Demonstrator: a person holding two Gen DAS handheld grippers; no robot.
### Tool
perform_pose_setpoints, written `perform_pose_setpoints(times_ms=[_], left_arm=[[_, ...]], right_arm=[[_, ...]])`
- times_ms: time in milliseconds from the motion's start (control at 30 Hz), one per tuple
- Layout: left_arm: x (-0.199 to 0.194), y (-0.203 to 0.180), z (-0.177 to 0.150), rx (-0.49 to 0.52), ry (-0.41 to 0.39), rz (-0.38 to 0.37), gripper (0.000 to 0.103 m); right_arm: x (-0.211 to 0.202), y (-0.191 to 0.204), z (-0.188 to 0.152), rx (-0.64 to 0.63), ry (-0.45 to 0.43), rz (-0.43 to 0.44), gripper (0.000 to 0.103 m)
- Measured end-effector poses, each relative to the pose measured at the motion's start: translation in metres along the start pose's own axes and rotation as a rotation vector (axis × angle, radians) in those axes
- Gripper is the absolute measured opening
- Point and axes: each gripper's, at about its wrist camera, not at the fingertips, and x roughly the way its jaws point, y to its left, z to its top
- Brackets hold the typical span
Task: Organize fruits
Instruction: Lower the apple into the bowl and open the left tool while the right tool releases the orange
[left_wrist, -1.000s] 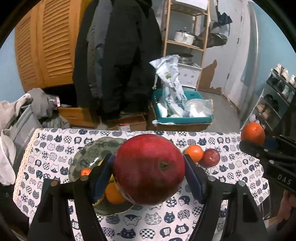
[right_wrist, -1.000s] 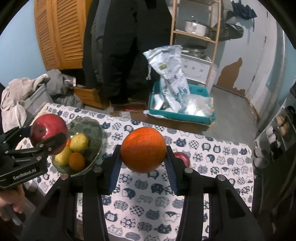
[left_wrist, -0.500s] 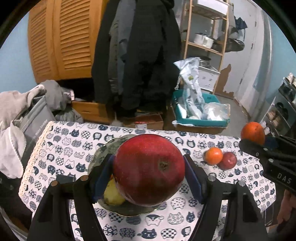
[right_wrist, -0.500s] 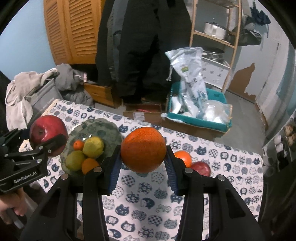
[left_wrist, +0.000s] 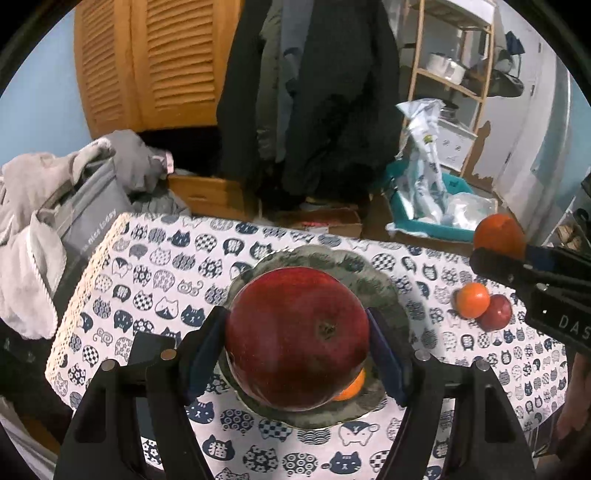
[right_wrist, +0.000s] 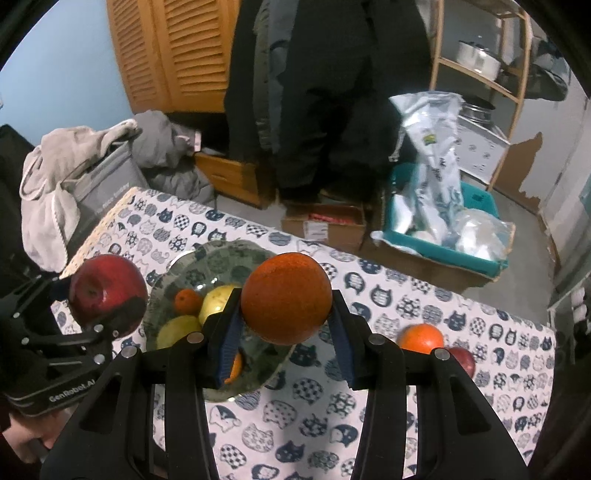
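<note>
My left gripper (left_wrist: 297, 341) is shut on a large red apple (left_wrist: 297, 338) and holds it above a green patterned bowl (left_wrist: 354, 266). An orange (right_wrist: 286, 297) sits clamped in my right gripper (right_wrist: 286, 326), which is shut on it over the bowl's (right_wrist: 221, 260) right side. Inside the bowl lie a small orange (right_wrist: 186, 299) and two yellow-green fruits (right_wrist: 216, 297). From the right wrist view the left gripper (right_wrist: 107, 317) and its apple (right_wrist: 107, 288) hang left of the bowl. A loose orange (left_wrist: 472, 300) and a small red fruit (left_wrist: 496, 312) lie together on the cloth at the right.
The table carries a cat-print cloth (left_wrist: 155, 280). Grey and white clothes (left_wrist: 44, 206) are heaped off its left end. Behind the table stand a cardboard box (right_wrist: 325, 225), a teal crate with plastic bags (right_wrist: 443, 236), hanging dark coats and a wooden shelf.
Both grippers moved left and lower with their fruit. The bowl now lies under the apple and close beneath the orange; the two loose fruits slid to the right in both views.
</note>
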Motion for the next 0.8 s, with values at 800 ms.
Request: perform_pose_setpoints(times_ms=[800], left_arm=[[0.092,0.03,-0.017,-0.06,0.192,-0.017,0.076]], right_arm=[[0.104,0.016,-0.016,0.011,0.185,0.08,0.044]])
